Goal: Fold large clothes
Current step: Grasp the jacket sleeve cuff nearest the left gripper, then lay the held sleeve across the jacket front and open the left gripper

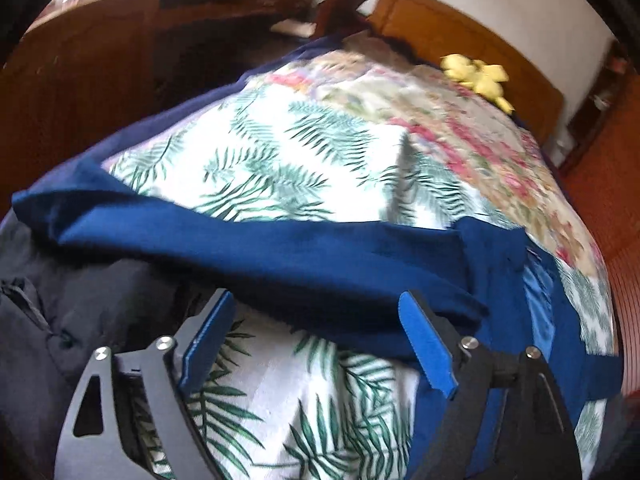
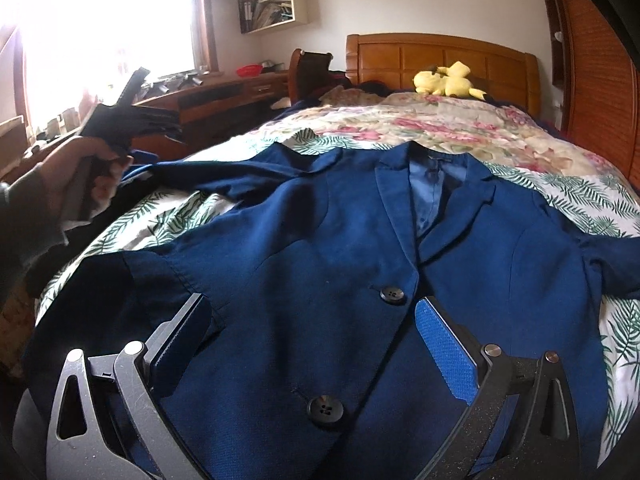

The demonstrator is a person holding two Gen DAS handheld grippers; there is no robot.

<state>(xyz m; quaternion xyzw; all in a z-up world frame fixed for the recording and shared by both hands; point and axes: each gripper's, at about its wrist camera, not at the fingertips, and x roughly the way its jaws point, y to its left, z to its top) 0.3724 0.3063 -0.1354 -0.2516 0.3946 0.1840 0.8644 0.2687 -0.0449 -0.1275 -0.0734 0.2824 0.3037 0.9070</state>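
Observation:
A navy blue blazer (image 2: pixel 320 248) lies face up on the bed, collar toward the headboard, with two black buttons (image 2: pixel 393 294) down its front. My right gripper (image 2: pixel 312 312) is open just above the blazer's lower front, empty. My left gripper (image 1: pixel 316 304) is open over the left sleeve (image 1: pixel 280 252), which stretches across the leaf-print sheet; nothing is between its pads. The left gripper also shows in the right wrist view (image 2: pixel 120 120), held in a hand at the bed's left side.
The bed has a leaf-print sheet (image 1: pixel 280 152) and a floral quilt (image 2: pixel 420 124) behind it. A yellow plush toy (image 2: pixel 448 80) sits by the wooden headboard (image 2: pixel 440 56). A dark garment (image 1: pixel 60 300) lies at the left. A wooden desk (image 2: pixel 224 96) stands left of the bed.

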